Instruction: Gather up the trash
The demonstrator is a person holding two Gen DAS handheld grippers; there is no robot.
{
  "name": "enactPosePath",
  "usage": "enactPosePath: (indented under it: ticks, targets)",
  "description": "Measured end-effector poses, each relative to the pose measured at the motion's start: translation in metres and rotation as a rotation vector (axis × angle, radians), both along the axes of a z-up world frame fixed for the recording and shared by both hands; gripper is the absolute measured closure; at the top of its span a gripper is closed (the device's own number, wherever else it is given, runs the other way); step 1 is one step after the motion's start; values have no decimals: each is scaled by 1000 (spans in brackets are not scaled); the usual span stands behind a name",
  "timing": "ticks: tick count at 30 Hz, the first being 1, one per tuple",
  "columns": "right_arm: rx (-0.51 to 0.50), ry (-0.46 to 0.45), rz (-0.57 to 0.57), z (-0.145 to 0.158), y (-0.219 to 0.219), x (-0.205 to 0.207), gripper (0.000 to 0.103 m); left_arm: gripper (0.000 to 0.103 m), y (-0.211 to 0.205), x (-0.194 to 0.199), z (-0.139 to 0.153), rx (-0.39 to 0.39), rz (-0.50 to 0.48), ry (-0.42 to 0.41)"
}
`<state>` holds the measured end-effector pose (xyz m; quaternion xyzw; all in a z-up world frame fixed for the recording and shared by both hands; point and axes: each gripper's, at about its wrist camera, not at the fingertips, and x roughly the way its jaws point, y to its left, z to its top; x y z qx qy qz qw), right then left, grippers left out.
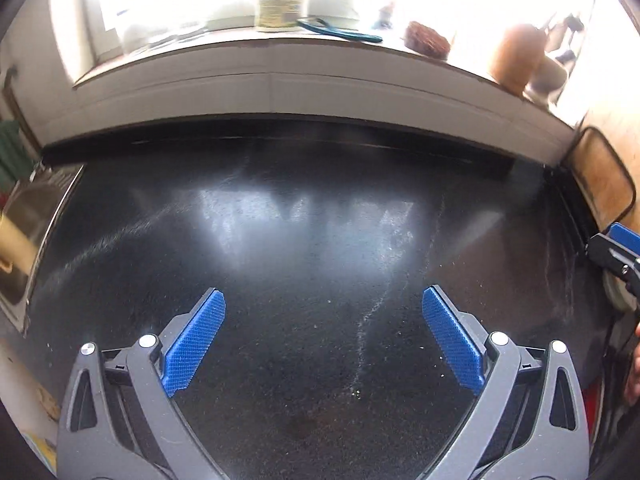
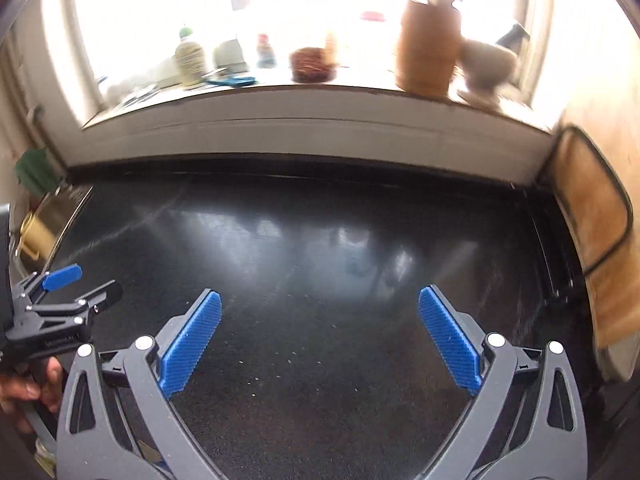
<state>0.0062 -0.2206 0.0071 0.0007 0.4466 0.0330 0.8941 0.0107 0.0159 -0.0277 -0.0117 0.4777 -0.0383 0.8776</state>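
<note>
My left gripper (image 1: pixel 323 300) is open and empty above a black speckled countertop (image 1: pixel 304 240). My right gripper (image 2: pixel 320 300) is open and empty above the same countertop (image 2: pixel 320 240). The left gripper also shows at the left edge of the right wrist view (image 2: pixel 86 284), jaws apart. Part of the right gripper shows at the right edge of the left wrist view (image 1: pixel 616 248). Only small crumbs (image 1: pixel 356 390) and pale streaks lie on the counter. No larger trash item is in view.
A white window sill (image 2: pixel 304 116) runs behind the counter with a bottle (image 2: pixel 190 58), a brown bowl (image 2: pixel 312 65), a wooden vase (image 2: pixel 428 46) and a blue tool (image 1: pixel 340 32). A metal sink (image 1: pixel 28 216) lies left. A wooden board (image 2: pixel 592 216) leans at the right.
</note>
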Motion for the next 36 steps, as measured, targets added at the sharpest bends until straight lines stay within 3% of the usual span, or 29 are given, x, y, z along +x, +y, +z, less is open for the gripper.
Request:
enactPosePath:
  ticks: [6, 16, 36]
  targets:
    - [40, 25, -71, -8, -31, -6, 7, 7, -15, 17, -3, 23, -3, 31]
    - [31, 49, -47, -16, -28, 5, 7, 7, 1, 26, -8, 28, 59, 54]
    - [27, 70, -32, -21, -23, 11, 7, 7, 2, 32, -12, 42, 72, 70]
